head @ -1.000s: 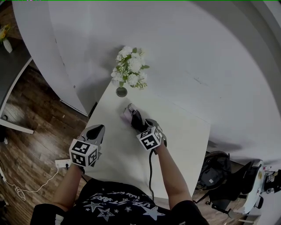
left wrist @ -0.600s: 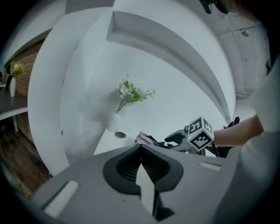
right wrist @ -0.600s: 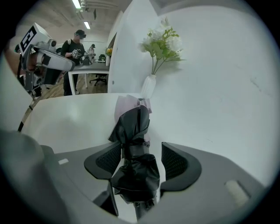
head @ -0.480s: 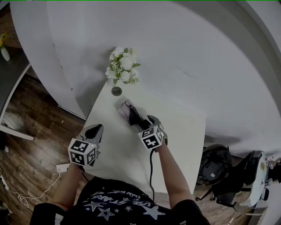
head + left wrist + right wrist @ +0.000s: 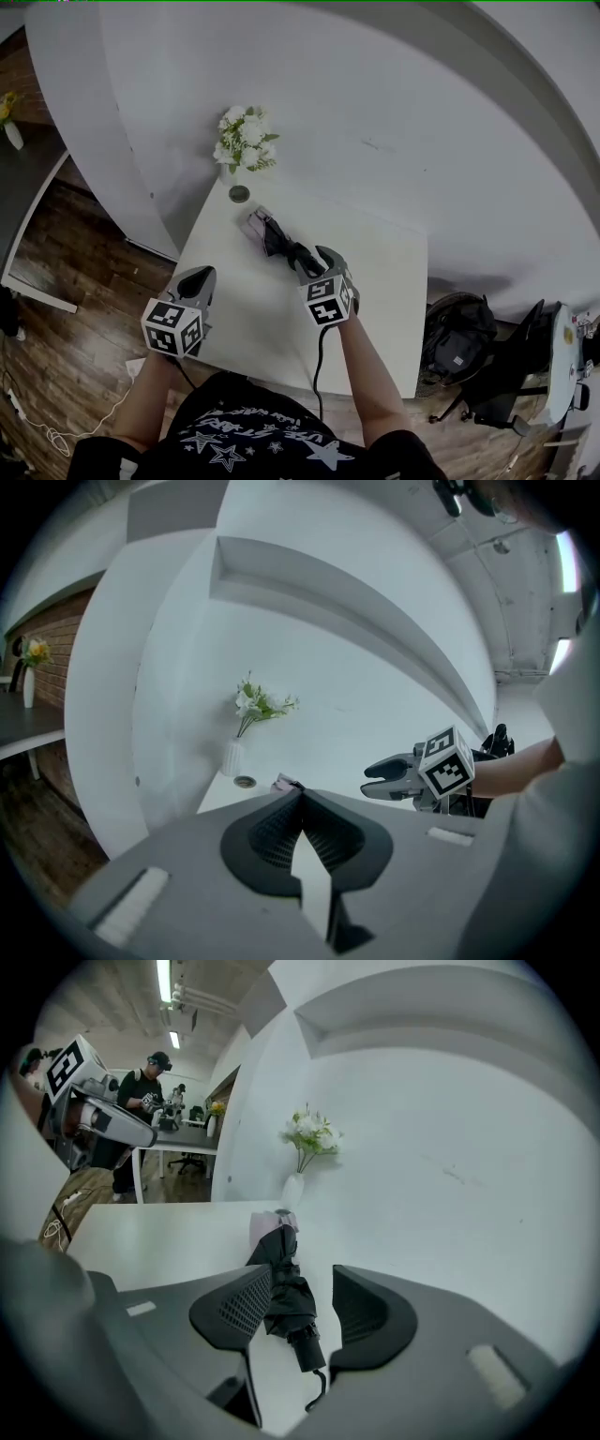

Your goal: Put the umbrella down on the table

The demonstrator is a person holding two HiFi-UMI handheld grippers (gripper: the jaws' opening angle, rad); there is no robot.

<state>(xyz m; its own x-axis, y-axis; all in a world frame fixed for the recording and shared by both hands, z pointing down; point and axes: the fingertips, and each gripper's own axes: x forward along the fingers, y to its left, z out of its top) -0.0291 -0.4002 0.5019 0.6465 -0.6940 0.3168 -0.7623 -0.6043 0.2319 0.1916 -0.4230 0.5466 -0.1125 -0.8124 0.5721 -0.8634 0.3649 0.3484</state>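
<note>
While the umbrella (image 5: pixel 279 244) lies flat on the table (image 5: pixel 384 281), folded, it sits at centre frame in the head view, slanting from upper left to lower right. Far end points toward the flowers (image 5: pixel 242 141) at upper left; near end toward the right gripper (image 5: pixel 317 259).

Right gripper: jaws apart and closing. In its own view the umbrella's near end shows in the gap between them, pads clear of the cloth on both sides, nothing gripped.

Left gripper (image 5: pixel 197 279): lower left, over the table's left edge, well apart from the umbrella. Jaws together, nothing between.

Handling, as judged: light. Bunched dark cloth is soft and would give under the pads, likely a bit slick; the shaft inside should be stiff. Short dark handle with a thin loop at the near end looks hard, the surest hold. A pale pinkish part shows at the far end; cannot tell what.

Task looks done.
</note>
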